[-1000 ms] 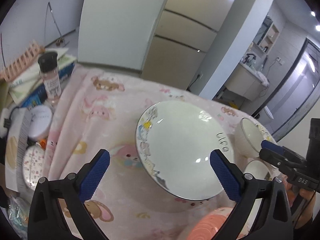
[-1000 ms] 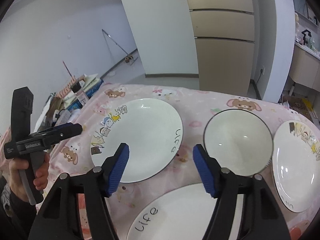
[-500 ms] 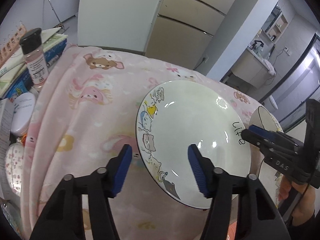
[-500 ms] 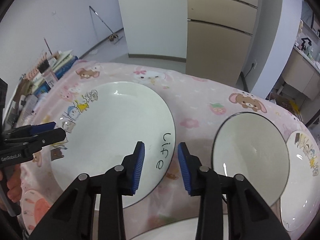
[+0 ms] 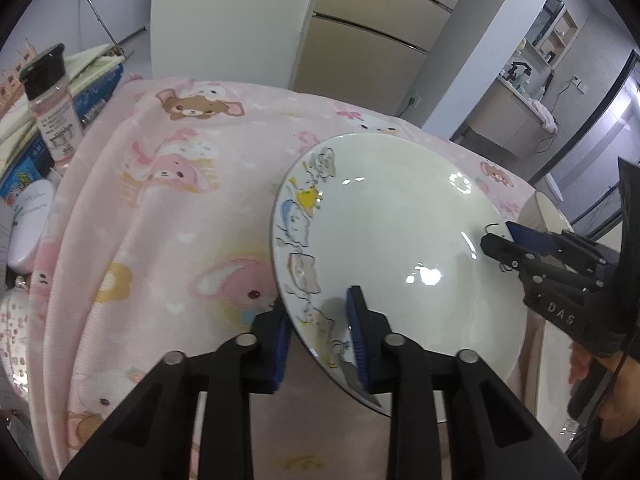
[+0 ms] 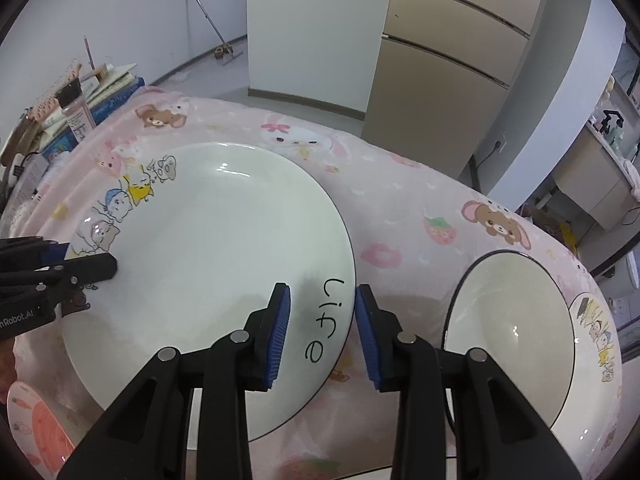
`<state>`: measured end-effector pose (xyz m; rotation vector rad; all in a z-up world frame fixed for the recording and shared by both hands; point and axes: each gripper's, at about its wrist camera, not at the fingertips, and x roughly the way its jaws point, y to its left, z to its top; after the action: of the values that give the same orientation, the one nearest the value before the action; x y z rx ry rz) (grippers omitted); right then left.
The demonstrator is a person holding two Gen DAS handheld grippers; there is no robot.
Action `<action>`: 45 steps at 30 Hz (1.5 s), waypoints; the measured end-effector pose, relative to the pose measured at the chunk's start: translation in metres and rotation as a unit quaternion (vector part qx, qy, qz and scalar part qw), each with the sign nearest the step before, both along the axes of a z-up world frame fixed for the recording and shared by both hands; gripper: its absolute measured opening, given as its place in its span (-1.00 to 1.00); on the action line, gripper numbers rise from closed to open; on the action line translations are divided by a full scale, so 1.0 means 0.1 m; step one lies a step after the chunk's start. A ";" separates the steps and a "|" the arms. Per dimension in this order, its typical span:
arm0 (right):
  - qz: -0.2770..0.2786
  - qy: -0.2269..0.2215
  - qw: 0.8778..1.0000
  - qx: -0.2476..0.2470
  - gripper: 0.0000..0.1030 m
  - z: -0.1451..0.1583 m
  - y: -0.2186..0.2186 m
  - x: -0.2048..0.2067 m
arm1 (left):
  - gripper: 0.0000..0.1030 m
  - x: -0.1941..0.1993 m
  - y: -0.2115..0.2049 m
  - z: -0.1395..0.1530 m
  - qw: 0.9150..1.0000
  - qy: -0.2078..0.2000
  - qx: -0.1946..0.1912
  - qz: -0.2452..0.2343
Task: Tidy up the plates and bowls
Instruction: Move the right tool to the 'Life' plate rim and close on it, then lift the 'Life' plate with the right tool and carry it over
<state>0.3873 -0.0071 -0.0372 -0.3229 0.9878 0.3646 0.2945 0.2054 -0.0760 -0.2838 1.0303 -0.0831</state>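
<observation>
Two-handed grasp of the plate

The round white cartoon-printed ceramic plate [image 6: 208,264] lay on the pink cloth-covered counter [image 6: 400,208]; the left hand-held gripper [image 5: 320,332] was closing astride its rim, the right hand-held gripper [image 6: 322,332] straddled the opposite rim, narrowly open. Next: clamp, then lift level.

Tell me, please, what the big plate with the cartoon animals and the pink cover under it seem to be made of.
The plate looks like glazed ceramic or porcelain: a hard white surface with sharp glossy light spots, printed cartoon animals and a thin dark rim line. Melamine cannot be ruled out. The pink cover looks like soft fleece-like fabric: matt and slightly fuzzy, lying in folds, with printed bears and rabbits.
</observation>
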 end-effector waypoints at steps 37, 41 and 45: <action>-0.013 0.083 0.980 0.182 -0.65 -0.21 0.00 0.19 | -0.47 -0.06 0.36 -0.04 0.998 -0.039 0.012 0.043; -0.020 0.086 0.973 0.213 -0.70 -0.24 -0.06 0.19 | -0.47 -0.06 0.35 -0.04 0.997 -0.044 0.017 0.053; -0.027 0.064 0.975 0.211 -0.72 -0.22 -0.05 0.14 | -0.63 -0.07 0.45 -0.05 0.997 -0.044 -0.011 0.067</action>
<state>0.4010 -0.0125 -0.0588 0.1152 1.0149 0.5390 0.2876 0.2501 -0.0811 -0.3653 0.9214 0.0141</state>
